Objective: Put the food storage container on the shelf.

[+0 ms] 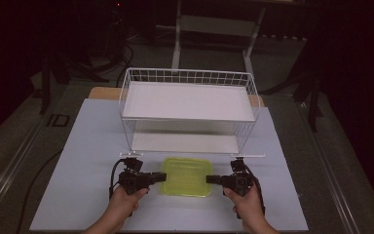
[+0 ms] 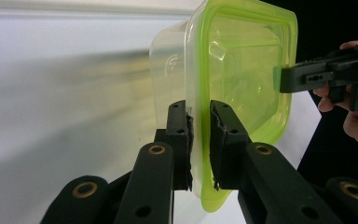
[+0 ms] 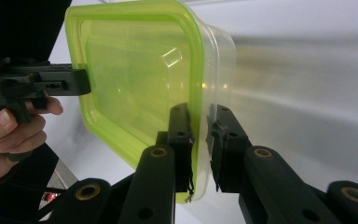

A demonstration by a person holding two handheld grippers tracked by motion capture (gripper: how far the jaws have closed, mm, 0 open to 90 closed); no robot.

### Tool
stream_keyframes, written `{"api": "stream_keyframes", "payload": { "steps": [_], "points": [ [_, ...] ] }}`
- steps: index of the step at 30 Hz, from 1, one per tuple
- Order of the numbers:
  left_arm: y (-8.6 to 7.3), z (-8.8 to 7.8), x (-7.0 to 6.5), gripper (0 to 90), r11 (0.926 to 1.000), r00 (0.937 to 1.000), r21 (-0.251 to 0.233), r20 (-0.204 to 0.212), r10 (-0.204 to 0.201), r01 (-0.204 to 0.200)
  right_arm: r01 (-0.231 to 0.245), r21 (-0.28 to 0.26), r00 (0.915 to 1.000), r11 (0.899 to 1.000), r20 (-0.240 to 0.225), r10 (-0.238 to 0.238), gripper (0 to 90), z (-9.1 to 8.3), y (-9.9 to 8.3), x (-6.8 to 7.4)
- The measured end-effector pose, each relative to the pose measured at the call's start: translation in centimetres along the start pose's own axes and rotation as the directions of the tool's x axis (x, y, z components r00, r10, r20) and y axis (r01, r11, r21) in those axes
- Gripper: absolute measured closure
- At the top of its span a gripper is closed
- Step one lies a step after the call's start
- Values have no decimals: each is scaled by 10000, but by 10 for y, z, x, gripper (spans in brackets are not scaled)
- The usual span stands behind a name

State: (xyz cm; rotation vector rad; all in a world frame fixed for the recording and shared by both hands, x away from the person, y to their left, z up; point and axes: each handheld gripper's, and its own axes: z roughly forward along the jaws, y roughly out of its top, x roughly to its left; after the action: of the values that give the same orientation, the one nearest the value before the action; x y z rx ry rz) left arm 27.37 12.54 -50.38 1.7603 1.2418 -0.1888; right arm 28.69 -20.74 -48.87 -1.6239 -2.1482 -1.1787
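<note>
A clear plastic container with a lime-green lid (image 1: 187, 176) lies flat on the white table (image 1: 87, 146) near its front edge. My left gripper (image 1: 163, 176) is at the container's left edge and my right gripper (image 1: 209, 179) at its right edge, both held level and pointing inward. In the left gripper view the left gripper (image 2: 200, 116) has its pads closed on the lid's rim (image 2: 200, 70). In the right gripper view the right gripper (image 3: 200, 119) pinches the opposite rim of the lid (image 3: 135, 74) in the same way.
A white wire basket shelf (image 1: 187, 78) with two tiers stands just behind the container at the middle of the table. Bare white surface lies to the left and right of my hands. The floor around the table is dark, with cables on the left.
</note>
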Motion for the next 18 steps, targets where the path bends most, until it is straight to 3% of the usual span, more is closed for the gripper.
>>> {"api": "stream_keyframes", "payload": {
  "steps": [11,18],
  "points": [
    [28,-6,-6,805,9968,9993,-727,-179,328,-340,342,-825,9993,9960,154,-330,795,-11,26,9],
    [39,0,1,805,9954,9990,-909,-337,287,-316,296,-1064,9992,9939,299,-265,795,-6,38,6]
  ]
}}
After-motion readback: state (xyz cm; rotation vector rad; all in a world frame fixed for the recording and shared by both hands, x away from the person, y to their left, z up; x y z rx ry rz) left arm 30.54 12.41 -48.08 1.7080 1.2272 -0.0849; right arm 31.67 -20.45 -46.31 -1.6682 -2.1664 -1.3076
